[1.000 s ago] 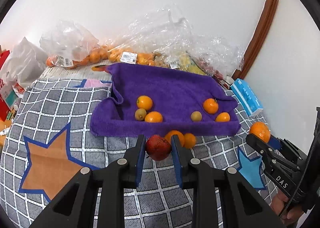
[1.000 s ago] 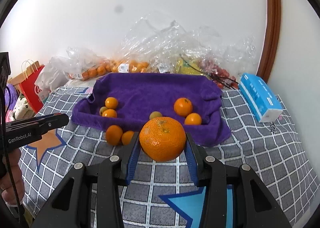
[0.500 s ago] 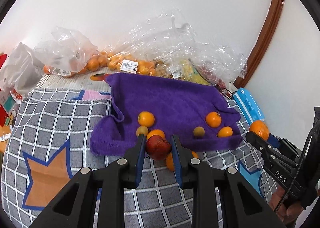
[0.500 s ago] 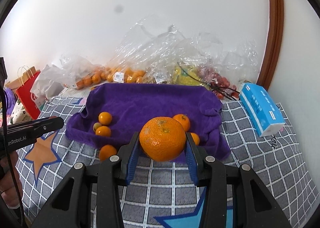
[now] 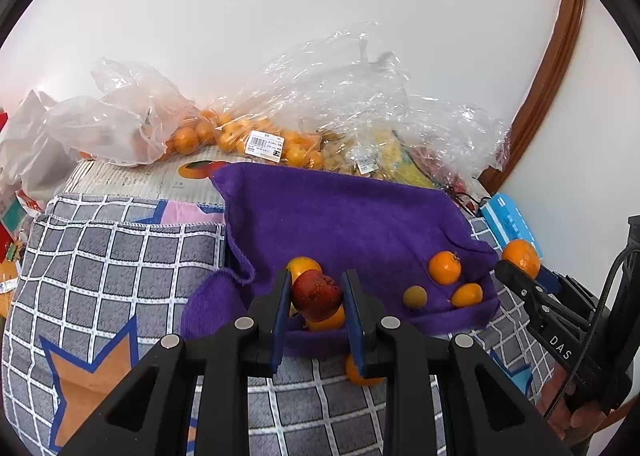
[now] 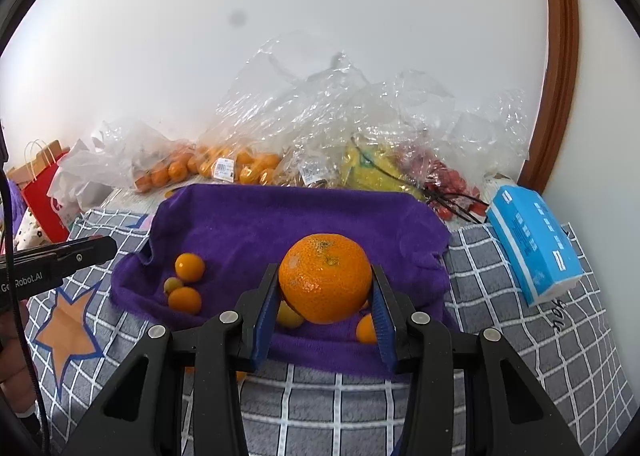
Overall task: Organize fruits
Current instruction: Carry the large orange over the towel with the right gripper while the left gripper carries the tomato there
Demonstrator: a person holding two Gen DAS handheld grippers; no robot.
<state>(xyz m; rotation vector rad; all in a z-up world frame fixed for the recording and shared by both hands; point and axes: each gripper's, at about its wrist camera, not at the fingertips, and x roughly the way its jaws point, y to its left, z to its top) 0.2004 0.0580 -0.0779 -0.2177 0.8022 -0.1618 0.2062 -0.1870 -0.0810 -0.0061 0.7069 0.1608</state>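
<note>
The left gripper is clamped on a small red fruit, both blue pads pressing its sides. It is held over the near edge of a purple towel spread on a grey checked blanket with orange stars.

The right gripper is clamped on a large orange, which fills the gap between the pads. It, too, is held over the near part of the towel. In the left wrist view the right gripper appears at the far right edge, with the orange just visible at its tip.

Loose fruit on the towel: on the left side, two small oranges with a small greenish fruit touching them. On the right side, an orange, a smaller orange and a greenish-brown fruit lie close together. One small orange lies on the blanket, just off the near edge of the towel, partly hidden by the left gripper's finger.

Along the far wall, clear plastic bags hold more oranges, yellow fruit and small red fruit. A blue tissue pack lies on the blanket to the right of the towel. A red paper bag stands at the far left.

A hand is partly visible at the left edge, holding the left gripper's handle.
</note>
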